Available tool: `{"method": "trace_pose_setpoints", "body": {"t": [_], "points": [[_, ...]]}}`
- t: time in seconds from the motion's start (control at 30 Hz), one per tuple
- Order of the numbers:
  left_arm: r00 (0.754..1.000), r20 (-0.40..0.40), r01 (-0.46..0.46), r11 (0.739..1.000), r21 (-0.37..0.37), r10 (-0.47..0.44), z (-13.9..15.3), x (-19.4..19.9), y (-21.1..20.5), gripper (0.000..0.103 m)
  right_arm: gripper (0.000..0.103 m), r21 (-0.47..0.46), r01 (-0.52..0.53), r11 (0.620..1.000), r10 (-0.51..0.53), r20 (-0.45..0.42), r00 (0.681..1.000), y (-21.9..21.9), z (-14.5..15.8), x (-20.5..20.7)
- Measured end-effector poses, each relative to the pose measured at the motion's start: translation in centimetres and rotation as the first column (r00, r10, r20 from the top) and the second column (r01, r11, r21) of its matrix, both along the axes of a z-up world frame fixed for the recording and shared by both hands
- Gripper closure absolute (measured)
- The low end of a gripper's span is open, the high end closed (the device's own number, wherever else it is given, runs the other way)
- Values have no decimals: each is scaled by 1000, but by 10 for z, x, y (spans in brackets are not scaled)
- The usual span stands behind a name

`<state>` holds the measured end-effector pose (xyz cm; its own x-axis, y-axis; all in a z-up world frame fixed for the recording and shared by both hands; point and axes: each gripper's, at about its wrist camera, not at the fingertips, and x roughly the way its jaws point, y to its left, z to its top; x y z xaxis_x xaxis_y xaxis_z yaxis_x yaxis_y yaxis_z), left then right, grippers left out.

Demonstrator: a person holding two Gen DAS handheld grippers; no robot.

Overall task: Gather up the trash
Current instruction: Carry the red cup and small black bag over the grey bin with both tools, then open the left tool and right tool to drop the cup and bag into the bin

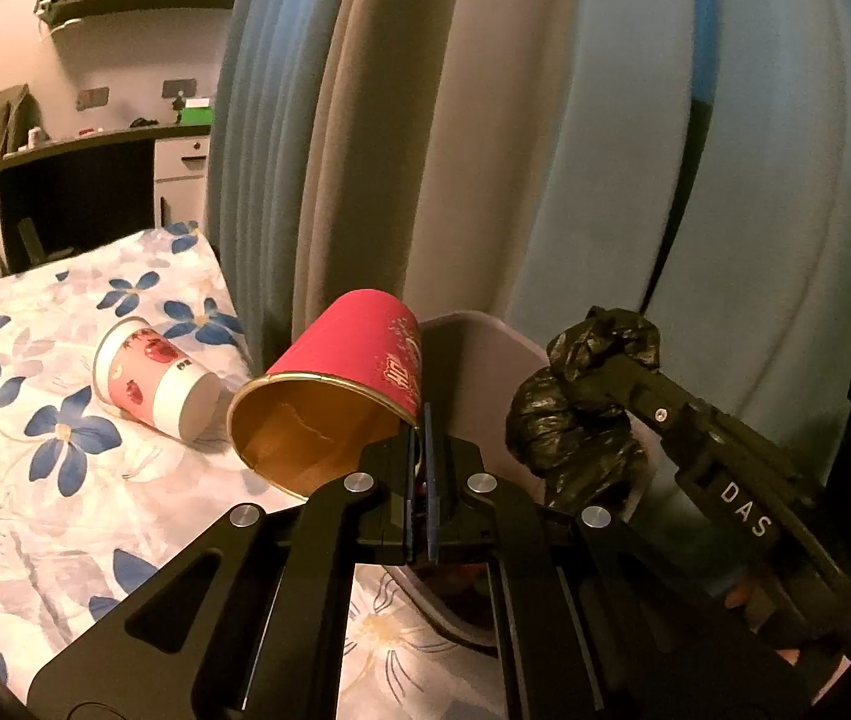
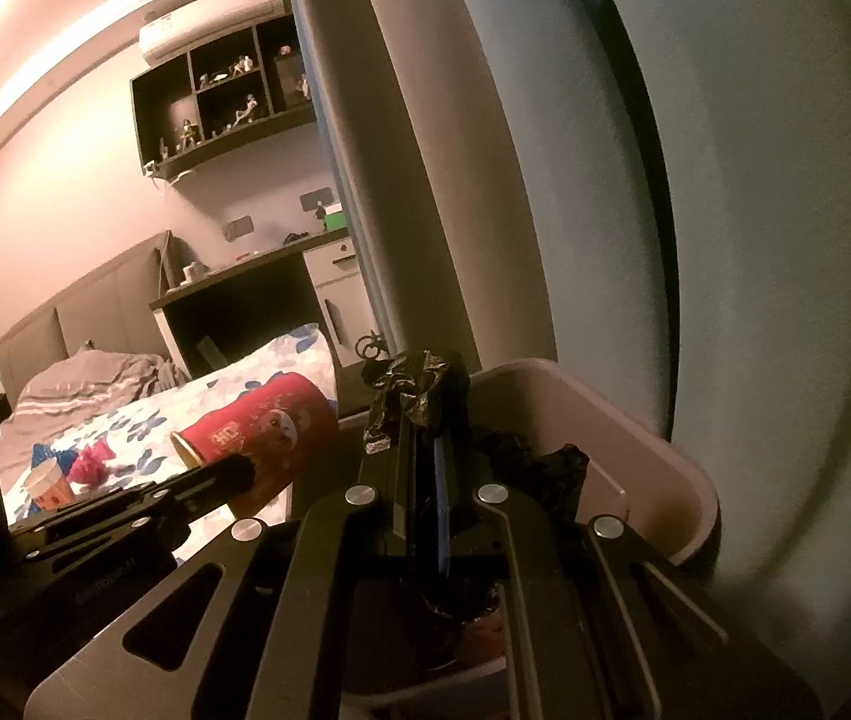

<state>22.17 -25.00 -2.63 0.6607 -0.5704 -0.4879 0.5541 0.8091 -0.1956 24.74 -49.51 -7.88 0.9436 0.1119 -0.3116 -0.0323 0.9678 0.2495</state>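
- Beside the pale bin (image 1: 485, 348) that stands at the bed's edge, the left hand-held gripper (image 1: 422, 438) is pinched tight on the rim of a red paper cup (image 1: 359, 354), its jaws all but closed with only the cup wall between them.
- The red cup hangs tilted, mouth toward the camera and base toward the curtain (image 1: 365, 120); it sits just short of the bin, touching or almost touching its near wall, I cannot tell which.
- The right hand-held gripper (image 2: 419, 420) is at the bin too, nearly closed on a bunch of the black bin liner (image 2: 407, 384), apparently holding the bag's edge at the rim.
- From the right wrist view, more black liner (image 2: 545, 462) lies crumpled inside the bin.
- On the bed (image 1: 65, 480), farther from the bin, a smaller patterned paper cup (image 1: 149, 384) lies on its side on the flowered sheet; a pink crumpled scrap (image 2: 92, 459) lies beyond it.
- The step in hand looks like carrying the red cup to the bin, roughly midway through the collecting.
- Next, I judge, the cup must clear the rim and come over the liner's opening before the left jaws let go; the right grip should keep the bag open.
- Then comes the patterned cup.
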Motion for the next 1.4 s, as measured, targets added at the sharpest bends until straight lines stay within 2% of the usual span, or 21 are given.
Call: {"method": "trace_pose_setpoints", "body": {"t": [0.63,0.7,0.77,0.9,0.97,1.07,1.23,1.27,1.33,1.4], "points": [[996,-61,63,998,-15,-64,-17,16,-13,101,96,-5,6,1000,-7,-41,999,-5,-4,12],[996,-60,69,998,-12,-69,-18,15,-15,101,91,-7,9,1000,-9,-41,999,-5,-4,12],[995,-59,74,997,-9,-75,-19,16,-17,101,77,-3,13,1000,-13,-39,999,-6,-5,11],[994,-63,88,996,-8,-88,-20,15,-20,100,71,3,31,1000,-31,-25,999,-8,-3,7],[993,-65,95,995,-6,-95,-21,15,-23,100,60,10,49,999,-48,-15,999,-12,-3,3],[991,-70,116,993,-5,-116,-24,14,-29,100,53,18,83,996,-83,10,997,-18,1,-5],[983,-92,162,987,-7,-162,-31,13,-39,98,49,26,102,994,-103,34,994,-22,5,-13],[981,-98,166,986,-7,-166,-33,13,-40,96,48,25,105,994,-105,38,994,-22,6,-15],[982,-108,157,988,-3,-157,-35,13,-40,79,47,26,105,994,-106,41,993,-22,6,-17],[986,-105,132,991,-8,-132,-35,13,-34,38,46,29,105,994,-107,47,993,-23,7,-19]]}}
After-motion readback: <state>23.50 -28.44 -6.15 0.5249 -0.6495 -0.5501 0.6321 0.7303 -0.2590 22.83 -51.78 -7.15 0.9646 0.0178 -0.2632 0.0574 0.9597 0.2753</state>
